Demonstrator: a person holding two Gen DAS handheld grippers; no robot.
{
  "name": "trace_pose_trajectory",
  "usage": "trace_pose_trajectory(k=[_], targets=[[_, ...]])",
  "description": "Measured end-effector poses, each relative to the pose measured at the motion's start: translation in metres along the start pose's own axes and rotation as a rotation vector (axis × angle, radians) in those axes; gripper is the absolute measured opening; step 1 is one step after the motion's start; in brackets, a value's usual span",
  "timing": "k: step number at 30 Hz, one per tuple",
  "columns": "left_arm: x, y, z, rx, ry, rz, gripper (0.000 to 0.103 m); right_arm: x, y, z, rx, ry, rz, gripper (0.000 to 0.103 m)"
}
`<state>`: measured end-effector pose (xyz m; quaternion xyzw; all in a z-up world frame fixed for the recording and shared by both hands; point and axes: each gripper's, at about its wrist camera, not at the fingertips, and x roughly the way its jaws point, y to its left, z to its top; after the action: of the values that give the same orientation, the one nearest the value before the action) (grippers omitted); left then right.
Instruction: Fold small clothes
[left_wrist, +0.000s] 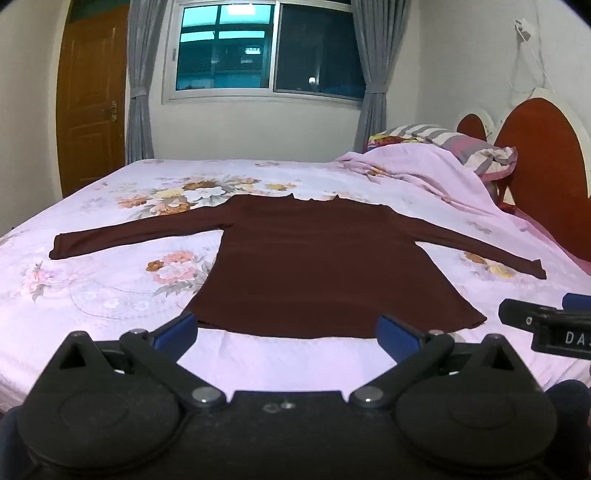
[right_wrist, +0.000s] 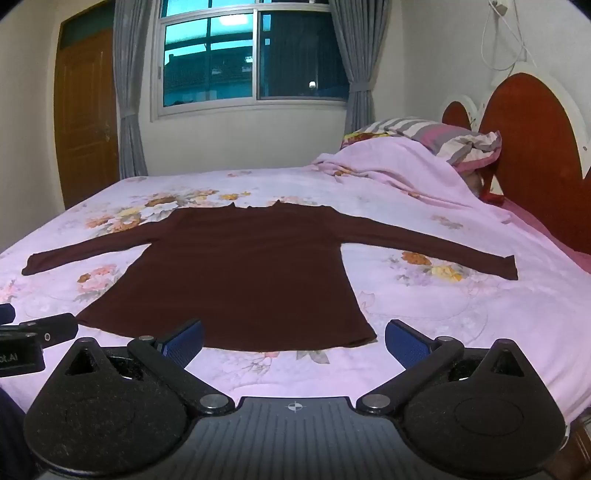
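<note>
Maroon knit top (left_wrist: 314, 266) flat, sleeves spread, on floral bedspread (left_wrist: 110, 295); both grippers' blue-padded fingers (left_wrist: 177, 330) wide, empty

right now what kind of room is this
Most likely a home bedroom: a bed with a floral sheet, a striped pillow against a rounded wooden headboard, and a curtained window. A dark long-sleeved top lies spread on the bed.

White letters "DA" are readable on the black body of the right gripper (left_wrist: 554, 326) at the picture's right edge. In the right wrist view, the left gripper (right_wrist: 22, 343) shows a cut-off white ".AI".
</note>
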<state>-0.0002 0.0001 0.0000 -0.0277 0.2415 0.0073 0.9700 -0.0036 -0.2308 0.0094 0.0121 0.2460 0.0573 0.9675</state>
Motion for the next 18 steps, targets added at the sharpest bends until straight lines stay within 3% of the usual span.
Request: trace_pose_trajectory(k=[18], targets=[[0.0007,-0.0056,-0.0009,0.006,0.014,-0.010,0.103,0.0000,-0.0006,0.0001,0.014,0.002,0.004,0.103]])
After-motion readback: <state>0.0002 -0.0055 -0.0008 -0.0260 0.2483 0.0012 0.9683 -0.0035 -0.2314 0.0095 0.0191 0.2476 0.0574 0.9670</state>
